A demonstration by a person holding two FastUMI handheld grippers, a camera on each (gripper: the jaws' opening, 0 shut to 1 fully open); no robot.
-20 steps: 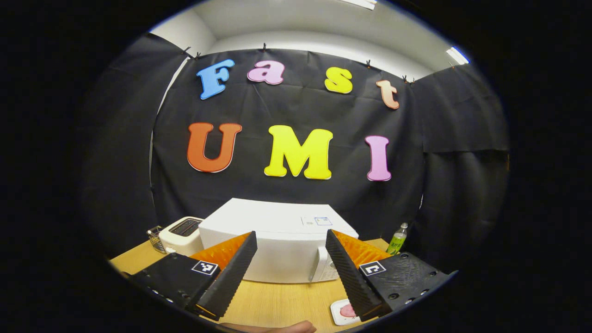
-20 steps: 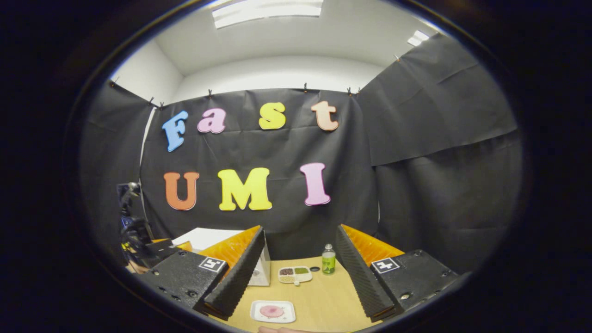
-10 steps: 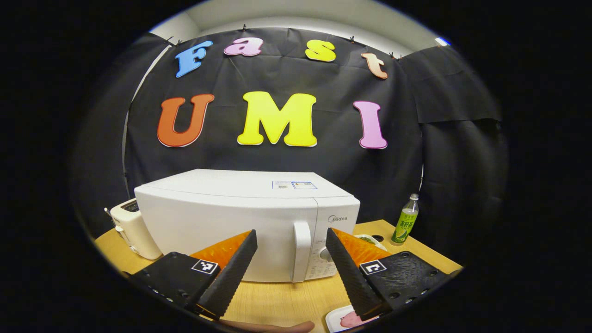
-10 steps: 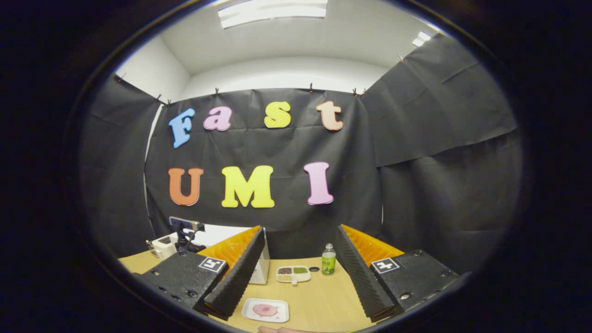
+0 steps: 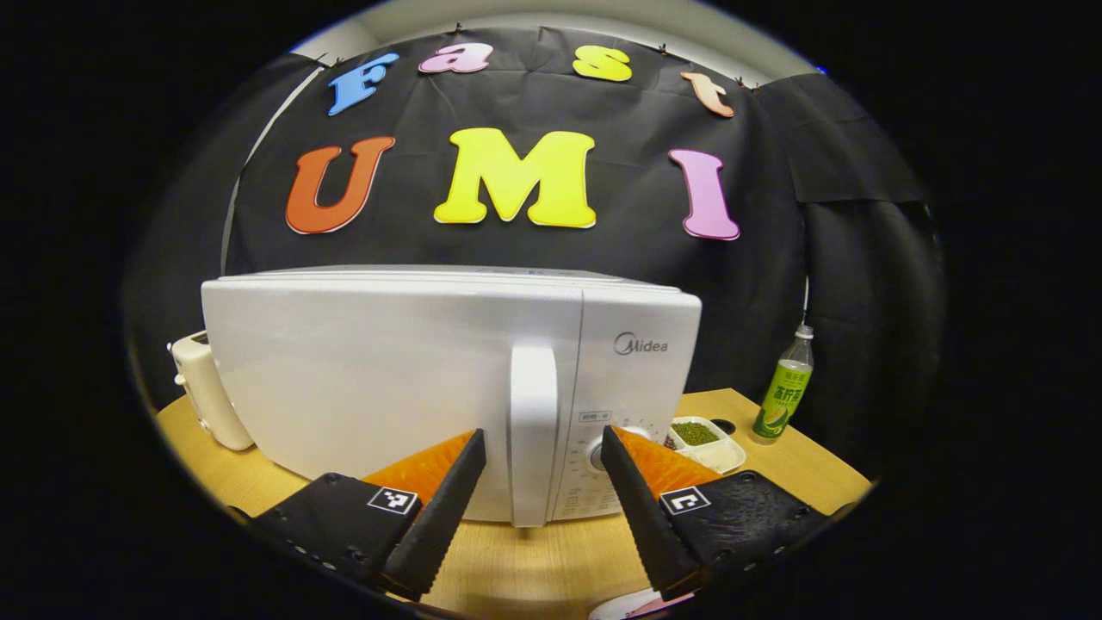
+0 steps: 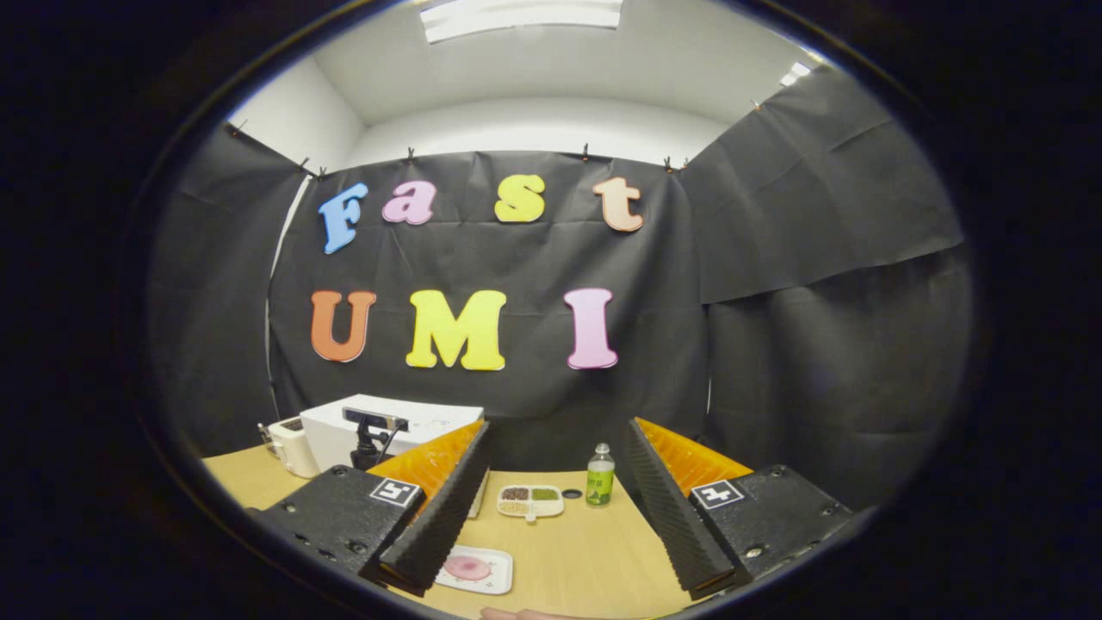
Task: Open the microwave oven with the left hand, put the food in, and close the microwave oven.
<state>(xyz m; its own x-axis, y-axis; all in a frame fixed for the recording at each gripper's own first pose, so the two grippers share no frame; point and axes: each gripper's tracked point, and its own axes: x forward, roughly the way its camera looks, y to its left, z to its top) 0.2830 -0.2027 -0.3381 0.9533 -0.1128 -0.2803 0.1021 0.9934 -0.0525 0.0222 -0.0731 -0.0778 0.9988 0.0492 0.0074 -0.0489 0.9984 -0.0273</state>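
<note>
**Two open claws, one lining up on the door handle**

Both claws are standing wide open and holding nothing. The left gripper (image 5: 538,508) is pointing straight at the microwave (image 5: 387,379), its fingers spread either side of the handle (image 5: 534,430), which is rising upright between them. The fingers are sitting short of the handle, not yet touching it as far as the left gripper view lets me judge. That wide spread is making sense: the handle needs to pass between the fingers before they can close on it or hook behind it, and centring it now is sparing a sideways correction later. The door is sitting flush and closed, so the task is standing at its opening step.

The right gripper (image 6: 555,517) is hanging back over the table (image 6: 594,560), well apart from the microwave, which is lying off to its left. Just beyond its left finger a plate (image 6: 473,570) with a pink piece of food (image 6: 467,567) is resting on the wood. This hand is probably waiting near the food so it can lift the plate once the door is swinging clear.

Farther out, a divided tray (image 6: 529,501) and a green bottle (image 6: 600,478) are standing toward the back of the table, and a toaster (image 5: 202,396) is sitting just beside the microwave's far side. None of them is lying in the door's likely swing path.
</note>
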